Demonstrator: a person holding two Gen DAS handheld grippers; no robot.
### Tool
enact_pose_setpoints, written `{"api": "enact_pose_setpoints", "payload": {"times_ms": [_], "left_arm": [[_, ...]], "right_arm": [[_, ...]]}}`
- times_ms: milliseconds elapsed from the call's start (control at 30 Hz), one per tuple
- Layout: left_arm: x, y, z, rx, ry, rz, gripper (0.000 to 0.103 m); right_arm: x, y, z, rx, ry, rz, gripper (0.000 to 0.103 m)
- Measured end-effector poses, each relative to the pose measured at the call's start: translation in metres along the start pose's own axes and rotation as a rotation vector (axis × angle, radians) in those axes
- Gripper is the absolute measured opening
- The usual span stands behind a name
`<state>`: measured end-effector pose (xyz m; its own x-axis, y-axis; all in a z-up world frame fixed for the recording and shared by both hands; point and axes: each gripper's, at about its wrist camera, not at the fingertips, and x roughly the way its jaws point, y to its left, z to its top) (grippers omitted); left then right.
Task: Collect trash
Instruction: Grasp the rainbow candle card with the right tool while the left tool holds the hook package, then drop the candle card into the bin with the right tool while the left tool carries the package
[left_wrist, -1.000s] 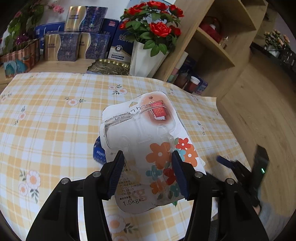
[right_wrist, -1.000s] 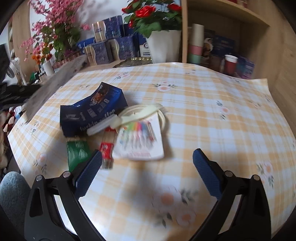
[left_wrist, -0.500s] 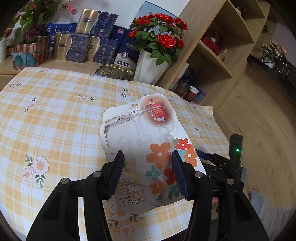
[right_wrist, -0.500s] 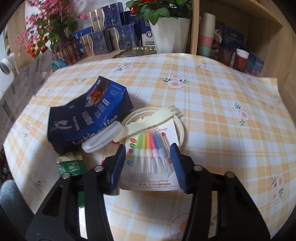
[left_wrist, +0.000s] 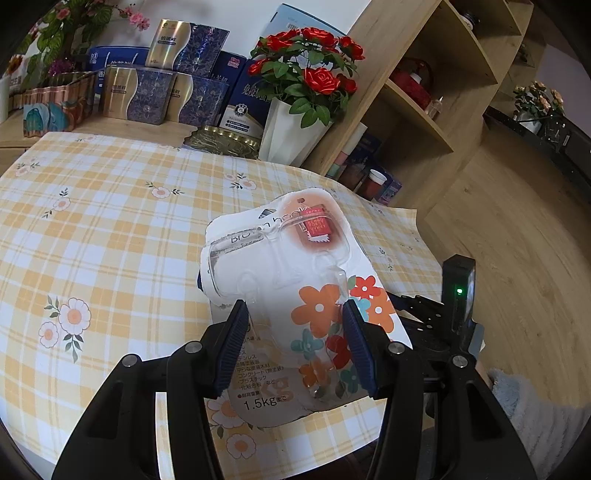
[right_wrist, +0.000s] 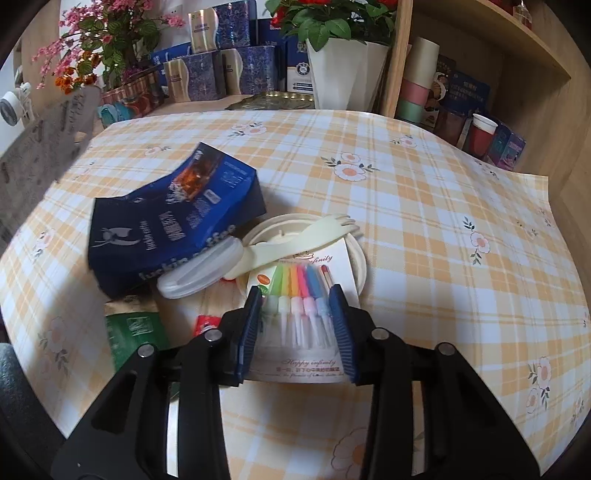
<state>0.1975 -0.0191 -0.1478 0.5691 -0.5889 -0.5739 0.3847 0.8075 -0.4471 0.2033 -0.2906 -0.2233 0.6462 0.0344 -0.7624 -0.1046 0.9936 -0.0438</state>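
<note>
1. Two pieces of trash are in my grip above the checked table (right_wrist: 424, 206).
2. My left gripper (left_wrist: 293, 341) is clamped on the hook package (left_wrist: 295, 295).
3. My right gripper (right_wrist: 295, 325), jaws just narrowing, pinches the candle card (right_wrist: 306, 295) lying on the paper plate (right_wrist: 360, 258) beside the blue coffee box (right_wrist: 166, 221).
4. I judge the pickup is underway; next I lift it clear.

glossy plastic blister pack (left_wrist: 295, 295), matt paper plate (right_wrist: 360, 258), smooth tablecloth (right_wrist: 424, 221).

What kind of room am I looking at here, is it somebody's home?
Most likely a home dining or living area. A table under a yellow checked floral tablecloth stands beside an open wooden shelf unit, with a vase of red roses and stacked gift boxes behind it.
</note>
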Motion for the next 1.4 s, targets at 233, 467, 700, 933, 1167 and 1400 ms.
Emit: {"api": "enact_pose_setpoints", "payload": {"times_ms": [233,467,700,933,1167,1400], "left_arm": [[-0.007,-0.01,-0.003,0.018,-0.004,-0.005,0.051],[-0.024,-0.024,-0.019,0.039,0.001,-0.009,0.051],[-0.059,-0.036,-0.047,0.072,-0.01,-0.009,0.051],[-0.097,-0.038,-0.083,0.09,-0.014,-0.018,0.051],[-0.123,-0.029,-0.107,0.065,-0.018,-0.012,0.051],[-0.14,-0.016,-0.112,0.028,-0.04,0.007,0.051]], "right_arm": [[-0.025,-0.006,-0.012,-0.02,0.029,-0.034,0.04],[-0.072,-0.021,-0.026,0.127,-0.038,0.034,0.04],[-0.129,0.003,-0.054,0.166,-0.109,0.134,0.04],[-0.168,0.054,-0.106,0.063,-0.101,0.217,0.04],[-0.148,0.101,-0.157,-0.019,0.033,0.307,0.04],[-0.094,0.138,-0.182,-0.084,0.212,0.396,0.04]]}}
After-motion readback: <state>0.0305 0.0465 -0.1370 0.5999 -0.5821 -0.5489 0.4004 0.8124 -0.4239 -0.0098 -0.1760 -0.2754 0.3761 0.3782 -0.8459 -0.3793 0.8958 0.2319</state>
